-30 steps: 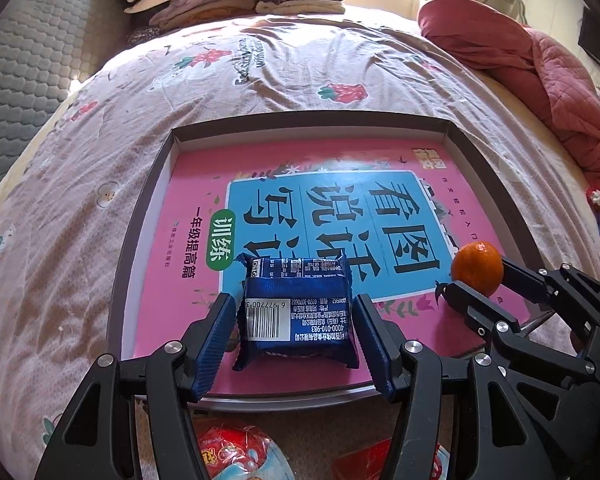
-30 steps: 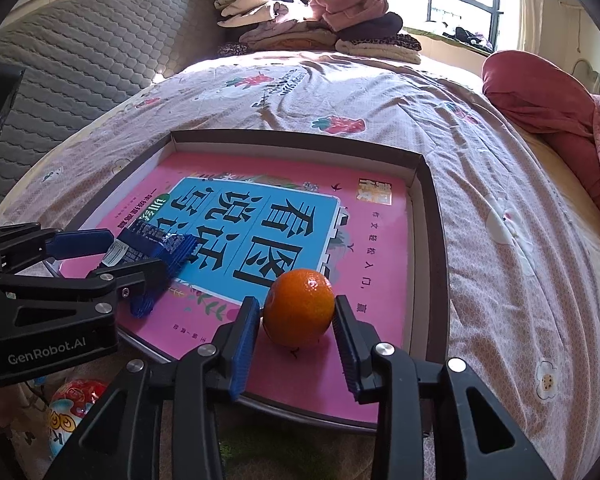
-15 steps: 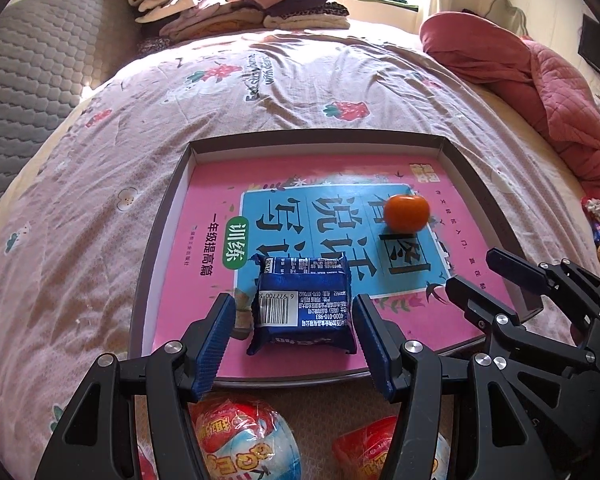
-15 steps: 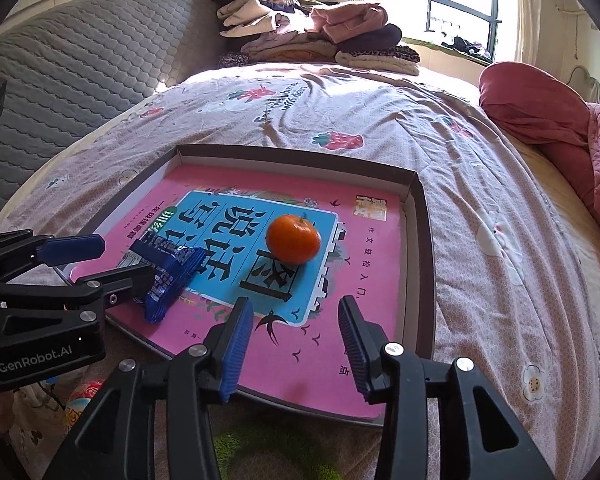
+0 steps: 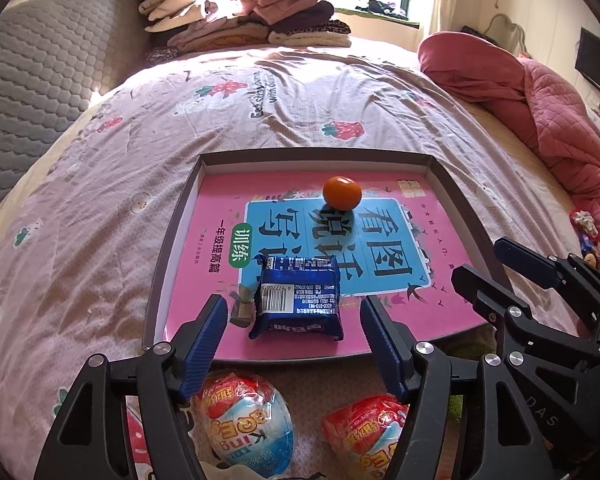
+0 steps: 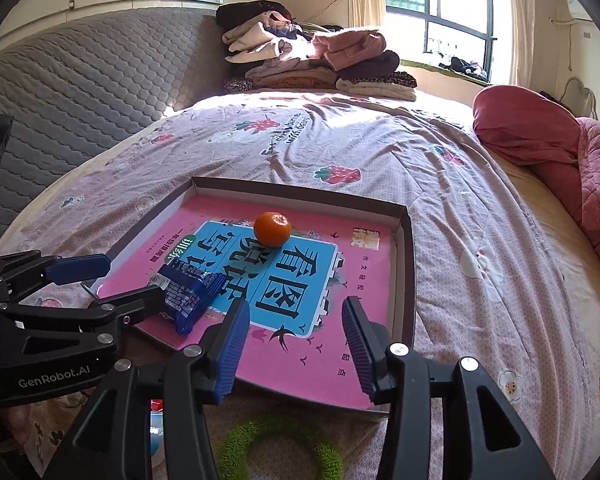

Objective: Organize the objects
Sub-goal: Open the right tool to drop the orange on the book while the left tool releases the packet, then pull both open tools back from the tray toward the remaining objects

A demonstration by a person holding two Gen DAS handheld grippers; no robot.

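Observation:
A shallow box (image 5: 456,192) with a pink and blue book cover as its floor lies on the bed; it also shows in the right wrist view (image 6: 408,240). A blue snack packet (image 5: 298,300) lies near its front edge, seen edge-on in the right wrist view (image 6: 190,294). An orange mandarin (image 5: 342,193) sits toward the far side (image 6: 272,229). My left gripper (image 5: 294,344) is open and empty, just short of the packet. My right gripper (image 6: 294,344) is open and empty over the box's front edge.
Two wrapped egg-shaped toys (image 5: 248,424) (image 5: 364,428) lie in front of the box. A green fuzzy ring (image 6: 276,444) lies under my right gripper. Folded clothes (image 5: 240,16) are stacked at the far end. A red quilt (image 5: 540,96) lies at the right.
Both grippers have let go and pulled back toward the front edge. The packet lies flat in the box. The mandarin has rolled from the right gripper toward the far side.

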